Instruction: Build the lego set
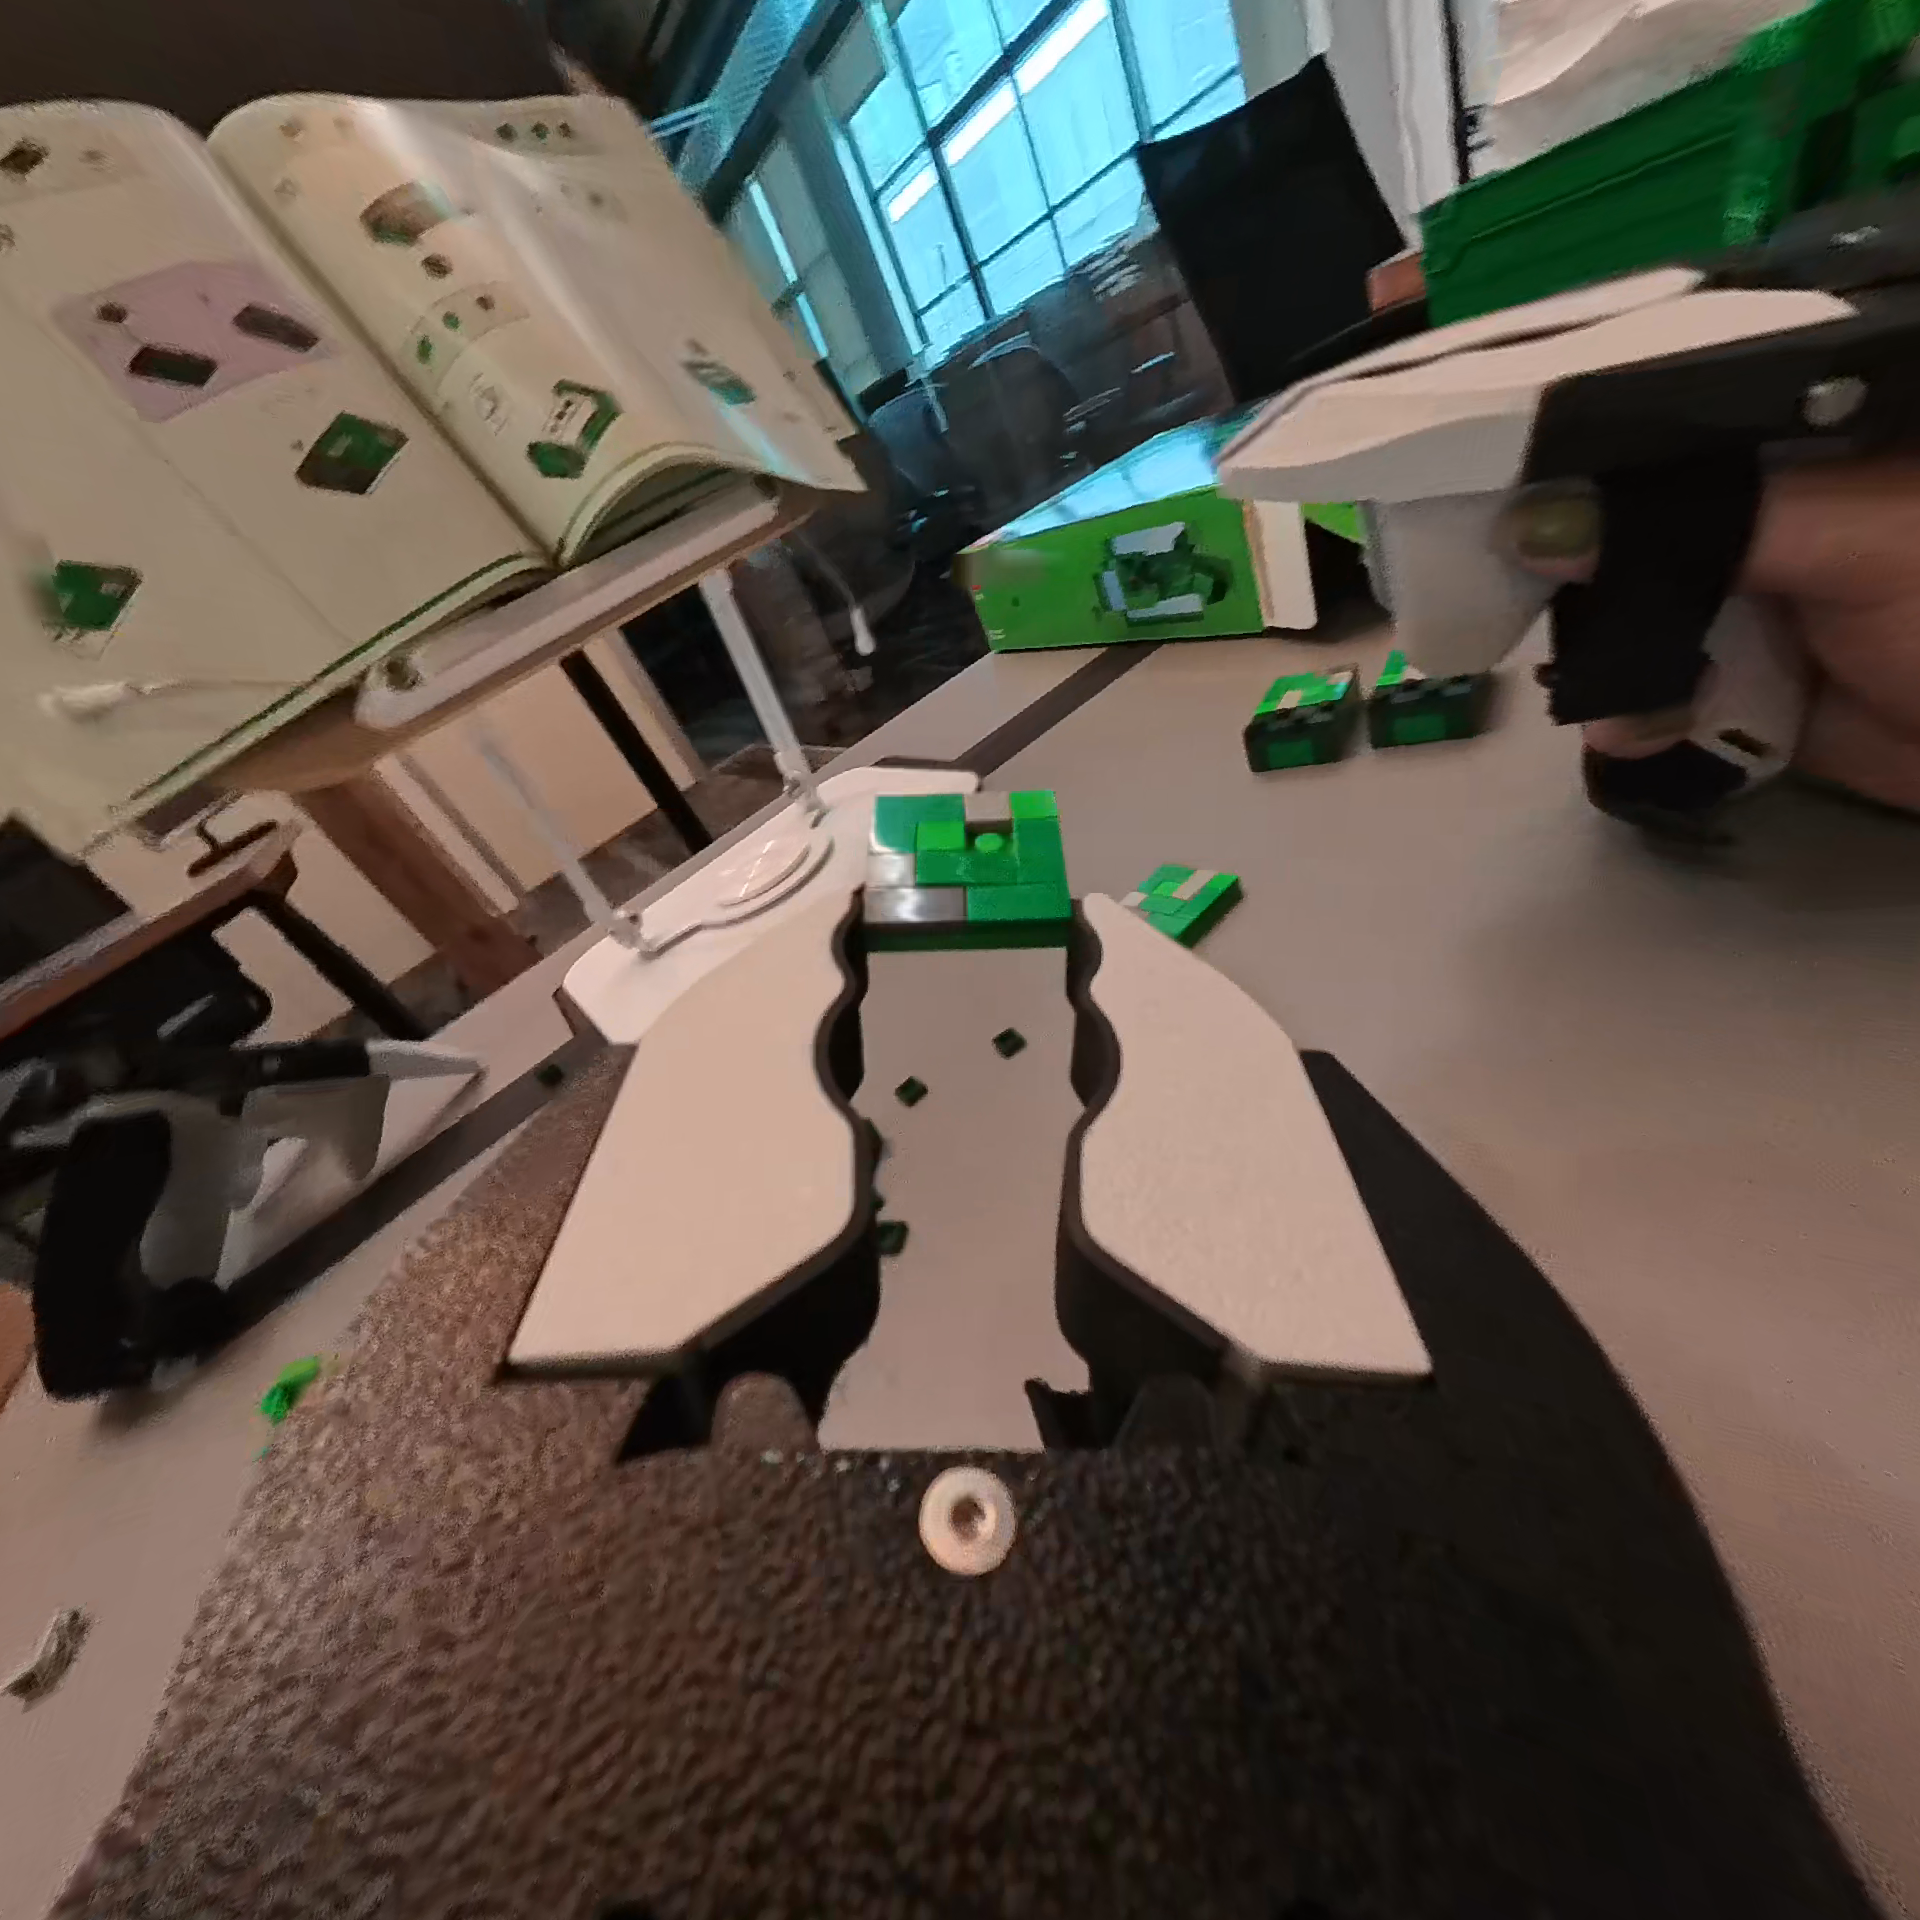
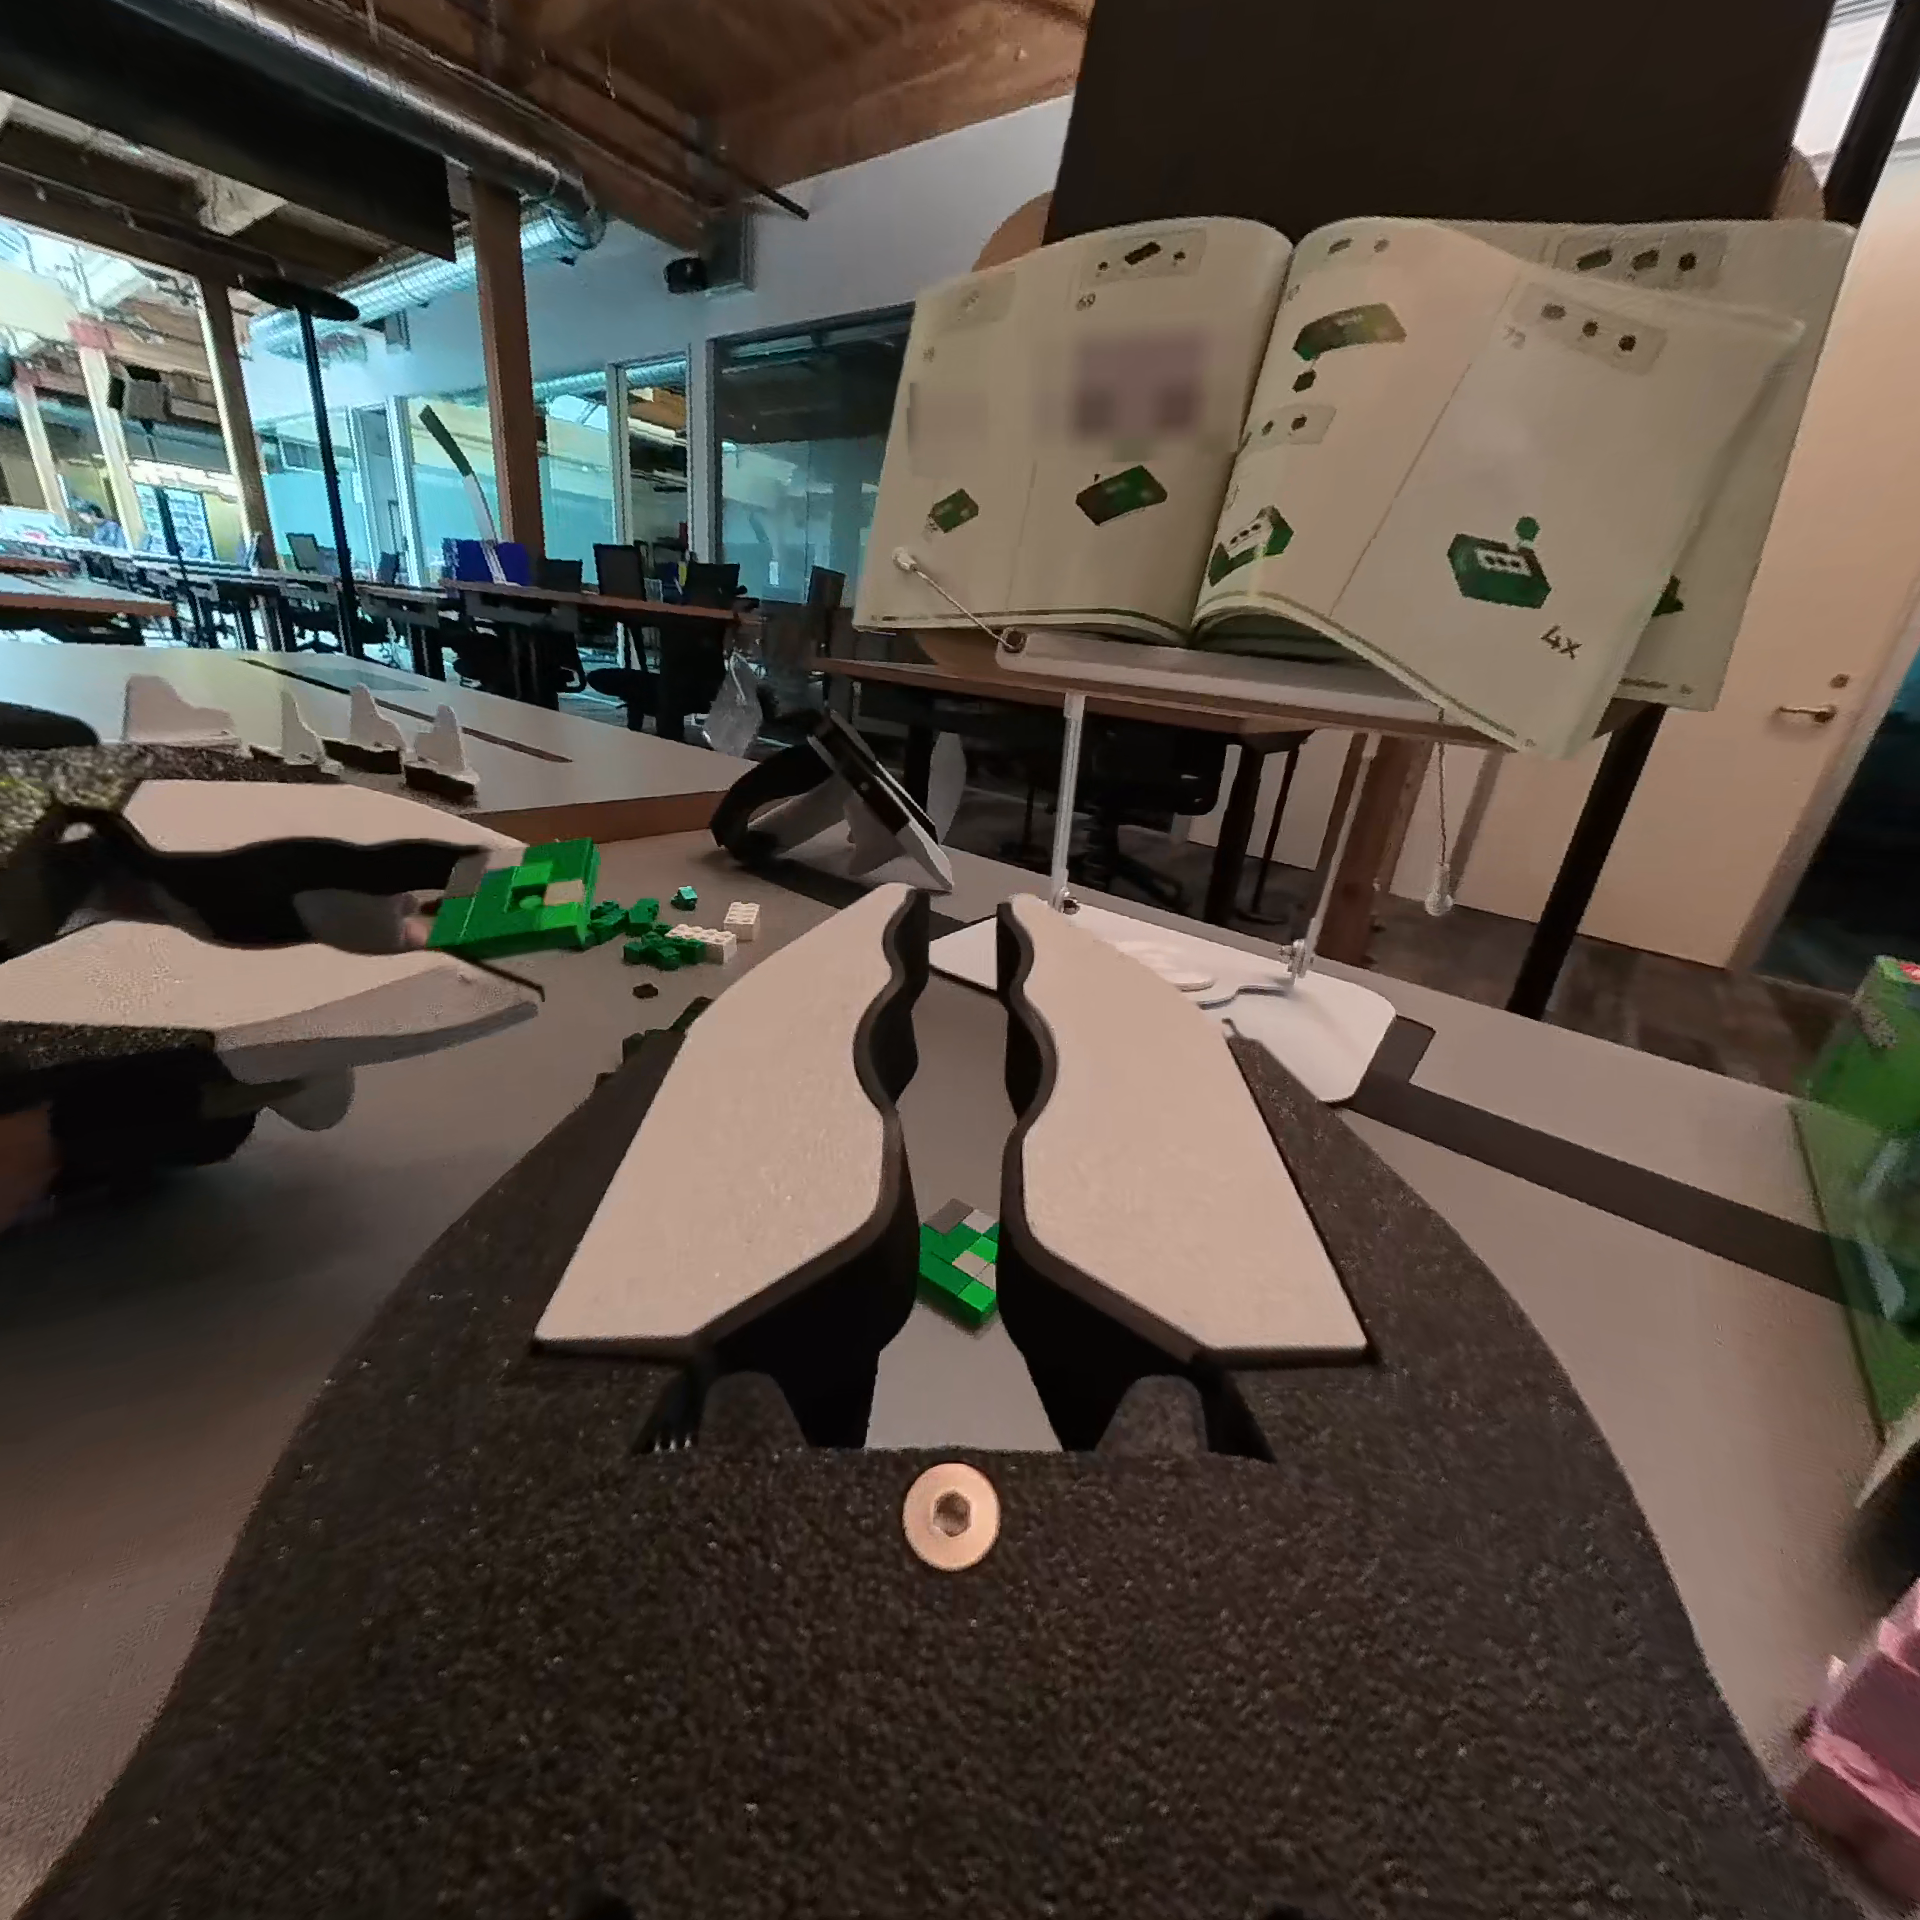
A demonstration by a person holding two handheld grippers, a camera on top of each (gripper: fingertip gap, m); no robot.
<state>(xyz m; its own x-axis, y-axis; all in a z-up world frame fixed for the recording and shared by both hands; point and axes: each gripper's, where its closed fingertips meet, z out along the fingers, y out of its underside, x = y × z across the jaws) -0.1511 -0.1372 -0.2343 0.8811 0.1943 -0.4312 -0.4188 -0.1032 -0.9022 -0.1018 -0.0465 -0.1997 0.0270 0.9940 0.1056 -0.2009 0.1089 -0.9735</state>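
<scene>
The left tool (image 1: 971, 925) grips a flat green-and-grey brick plate (image 1: 971, 868) at its fingertips, clear of the grey surface (image 1: 1455, 1039). The right tool (image 2: 961, 914), nearly closed and empty, hovers over a smaller green tiled plate (image 2: 961, 1262) directly below, nearer it.

Your left gripper (image 1: 966, 925) has matt white, finely grained fingers (image 1: 727, 1122) on a rough, pebbled black body, with one shiny metal screw (image 1: 967, 1522) set in it. The lego block (image 1: 971, 868) it pinches is glossy plastic (green and grey tiles). The table (image 1: 1455, 1039) looks smooth and matt grey. The booklet (image 2: 1299, 447) is pale matt paper.
</scene>
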